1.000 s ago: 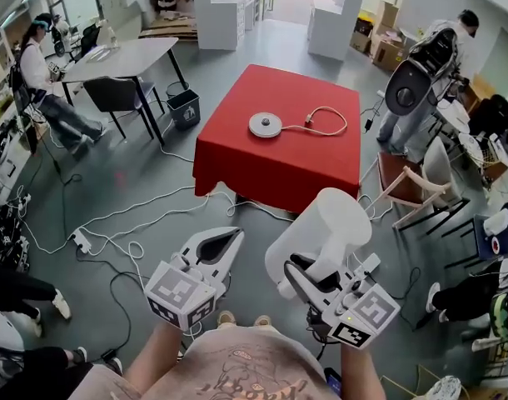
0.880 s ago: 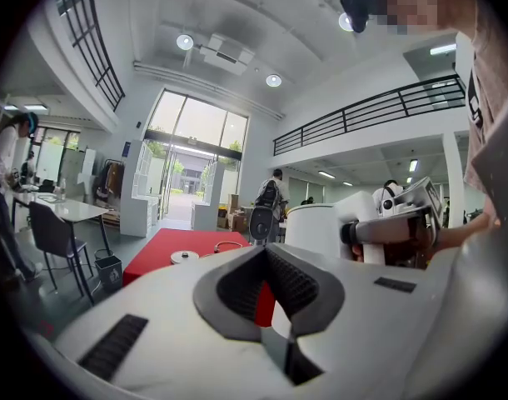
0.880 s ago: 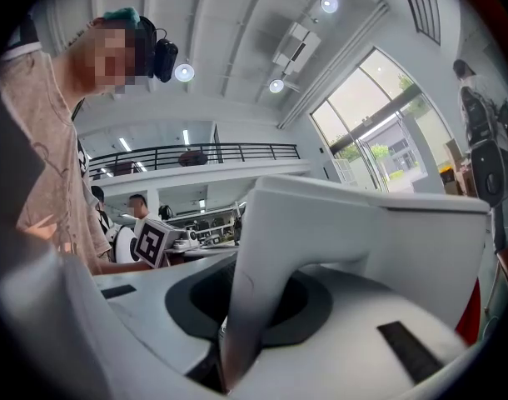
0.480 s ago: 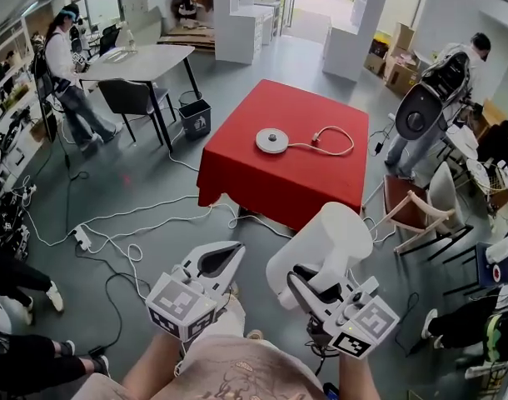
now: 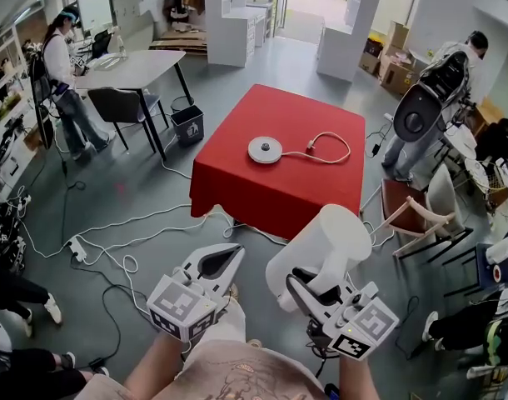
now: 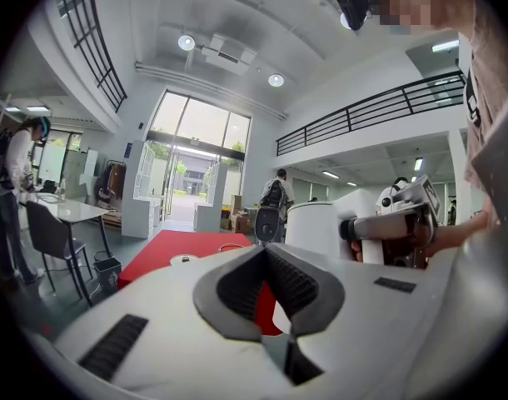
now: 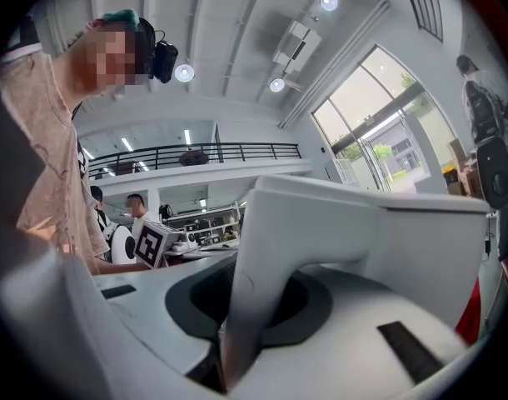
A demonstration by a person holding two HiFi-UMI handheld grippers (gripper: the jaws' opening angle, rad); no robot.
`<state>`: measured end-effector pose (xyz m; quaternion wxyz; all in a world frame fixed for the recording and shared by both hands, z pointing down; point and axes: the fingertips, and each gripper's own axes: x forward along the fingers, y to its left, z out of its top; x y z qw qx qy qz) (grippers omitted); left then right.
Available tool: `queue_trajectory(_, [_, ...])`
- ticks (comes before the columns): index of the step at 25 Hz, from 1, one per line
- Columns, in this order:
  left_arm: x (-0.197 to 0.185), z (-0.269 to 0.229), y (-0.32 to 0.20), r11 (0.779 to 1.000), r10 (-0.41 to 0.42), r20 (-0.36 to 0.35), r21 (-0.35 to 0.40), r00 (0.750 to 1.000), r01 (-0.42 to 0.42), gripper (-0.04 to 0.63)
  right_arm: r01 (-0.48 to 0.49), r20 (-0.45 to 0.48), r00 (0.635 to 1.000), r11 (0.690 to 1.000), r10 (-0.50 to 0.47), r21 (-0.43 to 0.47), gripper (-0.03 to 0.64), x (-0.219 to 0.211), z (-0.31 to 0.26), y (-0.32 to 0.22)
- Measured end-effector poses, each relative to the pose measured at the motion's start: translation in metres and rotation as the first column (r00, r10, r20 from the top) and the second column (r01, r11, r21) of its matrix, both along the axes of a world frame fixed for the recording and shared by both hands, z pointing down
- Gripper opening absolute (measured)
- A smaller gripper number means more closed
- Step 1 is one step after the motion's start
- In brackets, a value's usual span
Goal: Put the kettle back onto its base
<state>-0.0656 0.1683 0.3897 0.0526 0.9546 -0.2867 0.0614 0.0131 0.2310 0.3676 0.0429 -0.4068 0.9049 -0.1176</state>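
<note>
Not there yet tbh. Right gripper [image 5: 309, 288] is clamped on the handle of the kettle [image 5: 322, 244], which is up in the air, short of the red table [image 5: 262, 192] near edge. Base [image 5: 265, 149] sits bare approx mid-table. Left gripper [image 5: 223, 257] is closed w/ nothing in it. Still to do: carry it over & set it down.

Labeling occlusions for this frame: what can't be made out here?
- Kettle underside: head view, hidden by its own body.
- Base connector: head view, too small.
- Base: right gripper view, blocked by the kettle.
- Kettle's fill level: no view looks inside.
</note>
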Motion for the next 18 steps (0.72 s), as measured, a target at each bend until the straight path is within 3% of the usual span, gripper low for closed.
queue_trajectory(18, [0.031, 0.003, -0.107, 0.999, 0.046, 0.008, -0.009, 0.999, -0.046, -0.008, -0.016, 0.011, 1.0, 1.0, 0.016, -0.015, 0.083, 0.019, -0.001, -0.111])
